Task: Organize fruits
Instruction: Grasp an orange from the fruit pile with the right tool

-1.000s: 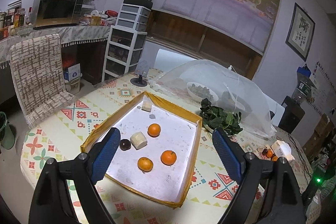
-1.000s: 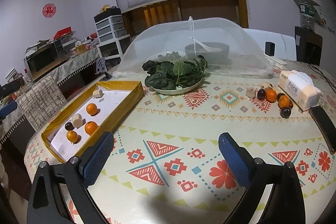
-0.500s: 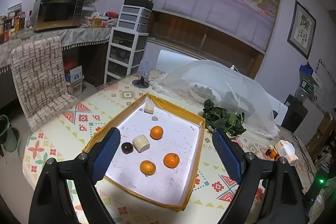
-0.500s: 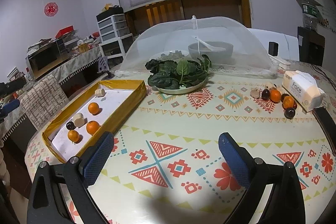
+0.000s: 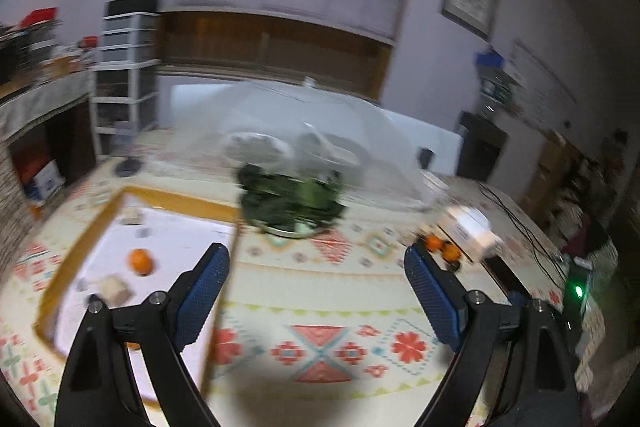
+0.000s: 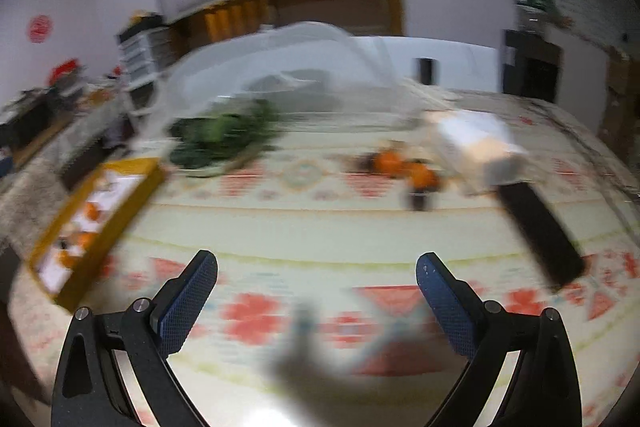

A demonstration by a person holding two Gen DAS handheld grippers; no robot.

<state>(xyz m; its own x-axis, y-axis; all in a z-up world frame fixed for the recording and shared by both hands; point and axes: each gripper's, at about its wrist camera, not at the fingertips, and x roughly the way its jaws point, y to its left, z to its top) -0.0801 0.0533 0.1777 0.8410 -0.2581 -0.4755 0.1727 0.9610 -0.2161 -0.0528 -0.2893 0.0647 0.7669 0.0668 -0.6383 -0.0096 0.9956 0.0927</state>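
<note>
On the bench point(image 5: 320, 291), a yellow-rimmed tray point(image 5: 82, 243) is seen holding an orange point(image 5: 140, 261) and a pale block point(image 5: 114, 287); its other contents are blurred. Loose oranges point(image 6: 404, 167) lie beside a tissue pack point(image 6: 476, 143), well apart from the tray. Left hand-held gripper point(image 5: 314, 297) and right hand-held gripper point(image 6: 316, 297) are held wide apart, nothing grasped.

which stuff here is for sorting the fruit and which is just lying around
For the job:
- yellow-rimmed tray
- orange in the tray
- loose oranges

Lying about:
- plate of greens
- mesh food cover
- tissue pack
- black remote
</note>
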